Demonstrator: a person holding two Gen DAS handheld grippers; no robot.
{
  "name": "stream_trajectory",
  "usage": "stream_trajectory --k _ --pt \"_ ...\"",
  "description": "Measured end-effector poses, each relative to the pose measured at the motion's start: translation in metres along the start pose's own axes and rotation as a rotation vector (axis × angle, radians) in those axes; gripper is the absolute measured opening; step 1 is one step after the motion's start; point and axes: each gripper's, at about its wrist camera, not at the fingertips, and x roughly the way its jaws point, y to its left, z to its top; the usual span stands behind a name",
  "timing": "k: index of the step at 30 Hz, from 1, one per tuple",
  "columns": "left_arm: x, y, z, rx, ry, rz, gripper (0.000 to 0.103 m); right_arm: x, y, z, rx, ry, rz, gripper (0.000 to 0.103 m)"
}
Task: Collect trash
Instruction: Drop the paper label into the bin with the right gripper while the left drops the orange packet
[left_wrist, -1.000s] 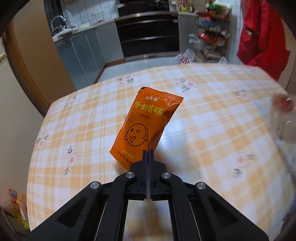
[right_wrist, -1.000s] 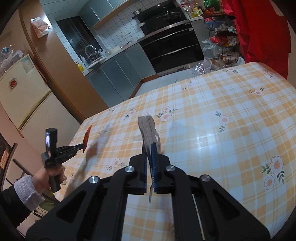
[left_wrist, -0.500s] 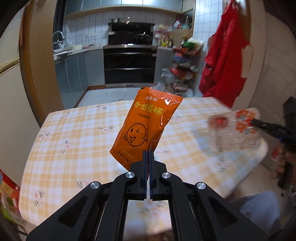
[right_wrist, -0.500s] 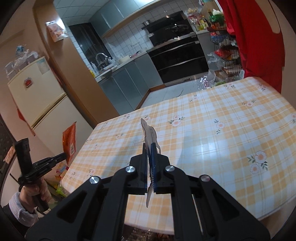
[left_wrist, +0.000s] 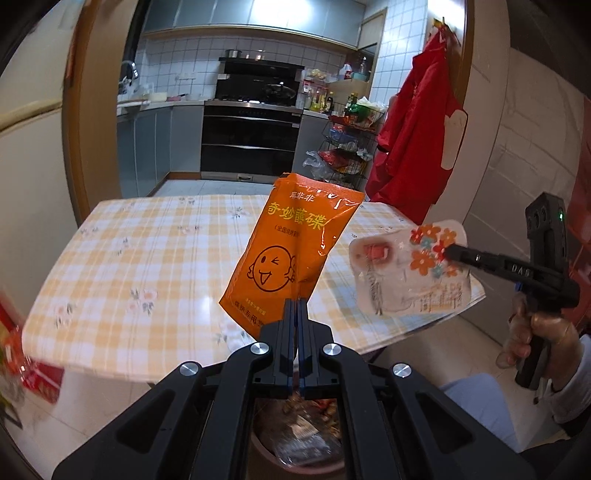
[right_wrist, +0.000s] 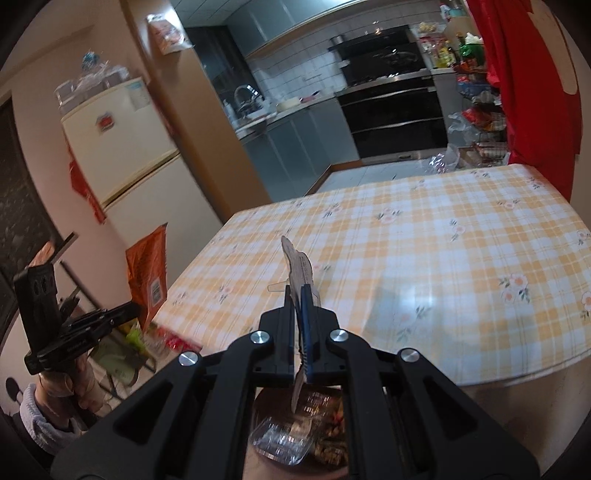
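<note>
My left gripper (left_wrist: 296, 308) is shut on an orange snack packet (left_wrist: 290, 254) with a smiley face, held upright in the air in front of the table. My right gripper (right_wrist: 298, 295) is shut on a clear wrapper with red flowers (left_wrist: 410, 271), seen edge-on in its own view (right_wrist: 300, 266). Both are off the table's near edge, above a brown bin (left_wrist: 295, 428) filled with wrappers, also visible in the right wrist view (right_wrist: 306, 435). In the right wrist view the left gripper (right_wrist: 131, 308) and the orange packet (right_wrist: 147, 273) show at the left.
The table with the yellow checked floral cloth (left_wrist: 155, 258) stands behind the held items. A fridge (right_wrist: 122, 155) is at the left, kitchen cabinets and oven (left_wrist: 251, 144) behind, a red garment (left_wrist: 417, 140) hangs at the right. Red packaging (left_wrist: 33, 369) lies low left.
Both grippers have pulled back from over the table to beyond its near edge, still holding their items. The bin has come into view beneath them.
</note>
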Motion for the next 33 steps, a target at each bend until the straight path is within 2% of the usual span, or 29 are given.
stream_trajectory --k 8,18,33 --pt "-0.023 -0.004 -0.015 -0.013 -0.011 0.014 0.002 0.0 0.021 -0.028 -0.009 0.064 0.04 0.007" --pt "-0.031 0.002 -0.019 -0.038 -0.017 0.023 0.002 0.011 0.043 -0.039 -0.081 0.149 0.039 0.007" --pt "-0.023 0.007 -0.03 -0.059 0.004 0.01 0.002 0.03 0.041 -0.055 -0.097 0.235 0.019 0.008"
